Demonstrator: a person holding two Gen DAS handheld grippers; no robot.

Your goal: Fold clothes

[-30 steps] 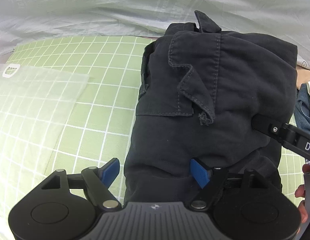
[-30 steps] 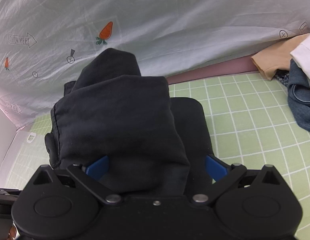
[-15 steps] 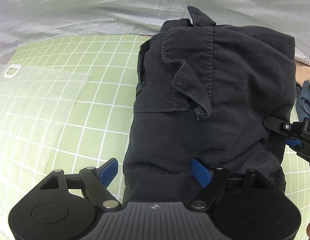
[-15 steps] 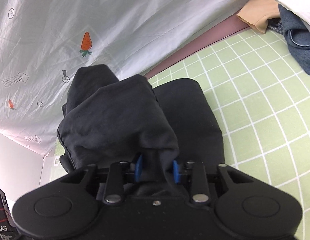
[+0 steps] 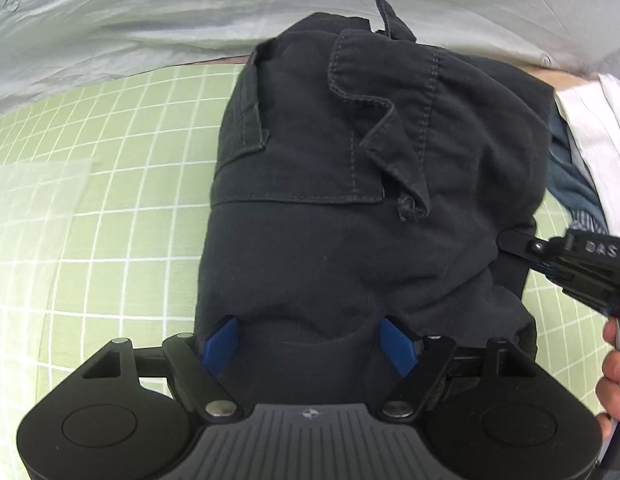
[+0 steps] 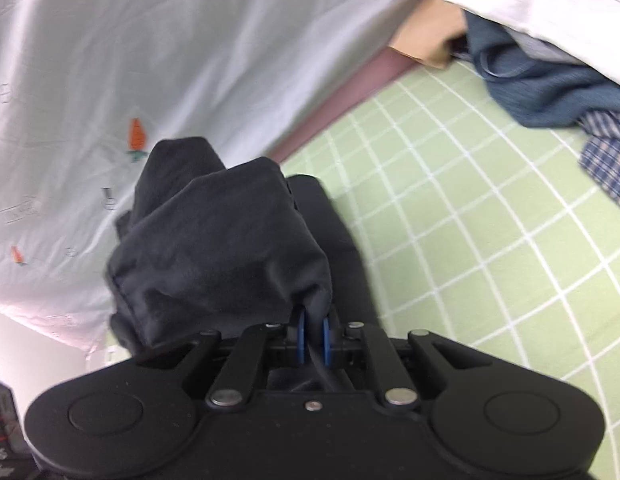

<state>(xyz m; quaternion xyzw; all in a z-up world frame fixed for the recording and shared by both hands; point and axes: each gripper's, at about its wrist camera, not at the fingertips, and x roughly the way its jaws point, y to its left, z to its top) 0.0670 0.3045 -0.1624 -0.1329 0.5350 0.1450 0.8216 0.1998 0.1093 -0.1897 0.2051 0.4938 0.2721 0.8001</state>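
A folded pair of black trousers [image 5: 349, 184] lies on the green grid mat [image 5: 110, 200], a pocket flap on top. My left gripper [image 5: 310, 344] is open, its blue pads on either side of the near fold, with the fabric between them. My right gripper [image 6: 313, 340] is shut on a bunched edge of the black trousers [image 6: 222, 264] and holds it lifted above the mat [image 6: 489, 220]. The right gripper also shows at the right edge of the left wrist view [image 5: 569, 260], at the trousers' right side.
A white sheet with carrot prints [image 6: 150, 80] hangs behind the mat. A pile of other clothes, blue, plaid, white and tan [image 6: 549, 72], lies at the far right. A translucent sheet [image 5: 26, 208] lies on the mat to the left.
My right gripper has closed on the trousers' edge and lifted it. The left gripper has moved forward over the near fold and stays open.
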